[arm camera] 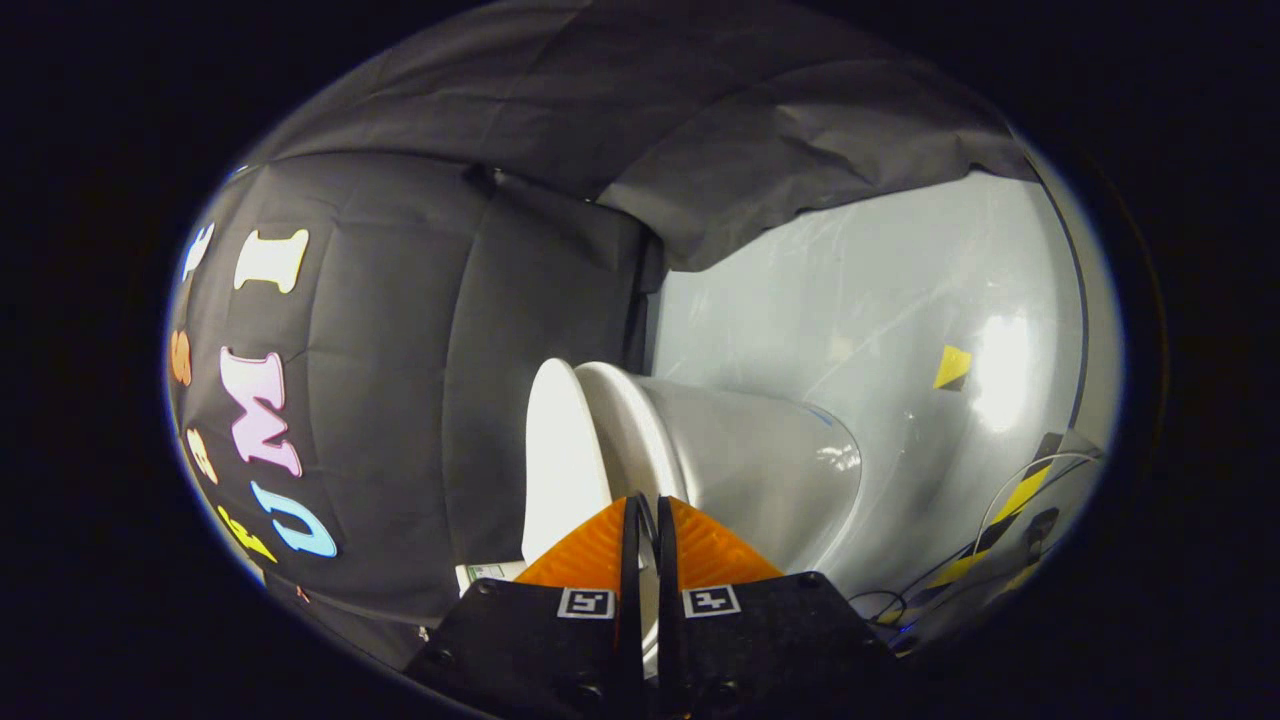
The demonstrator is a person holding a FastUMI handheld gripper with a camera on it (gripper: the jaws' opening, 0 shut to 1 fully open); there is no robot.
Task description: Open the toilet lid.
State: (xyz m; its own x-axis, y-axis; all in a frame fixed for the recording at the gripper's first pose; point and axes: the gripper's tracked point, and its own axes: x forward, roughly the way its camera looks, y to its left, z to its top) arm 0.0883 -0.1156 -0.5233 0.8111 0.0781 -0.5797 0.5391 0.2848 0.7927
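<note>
Pressed almost together, my jaws leave only a thin slit between the fingers of my gripper [647, 520], and I see nothing held in that slit. The two fingertips seem to rest at the edge where the lid meets the bowl, but I cannot tell if they really touch it.

Just ahead of my fingers is the white, smooth, oval plastic toilet lid [558, 470]. It looks already lifted away from the white glossy ceramic toilet bowl [760, 465]: a wedge-shaped gap opens between the lid and the rim of the bowl. I cannot tell if it is fully open or only part of the way. The whole view is tilted, so the toilet appears lying on its side, with the shiny grey floor [900, 300] beyond it and the black cloth wall [400, 400] behind the lid.

I judge the lid to be stiff, light and slippery, turning on a hinge at its back end that I cannot see from here. Pinching such a smooth thin edge is not safe; it is better to hook a finger under the free front edge, far from the hinge, and push. If it slips, it may fall back and bang on the rim.

As for the container, the inside of the bowl is turned away from me, so I cannot say what is in it. Some cables and yellow-black striped tape [1010, 510] lie on the floor beside the toilet.
</note>
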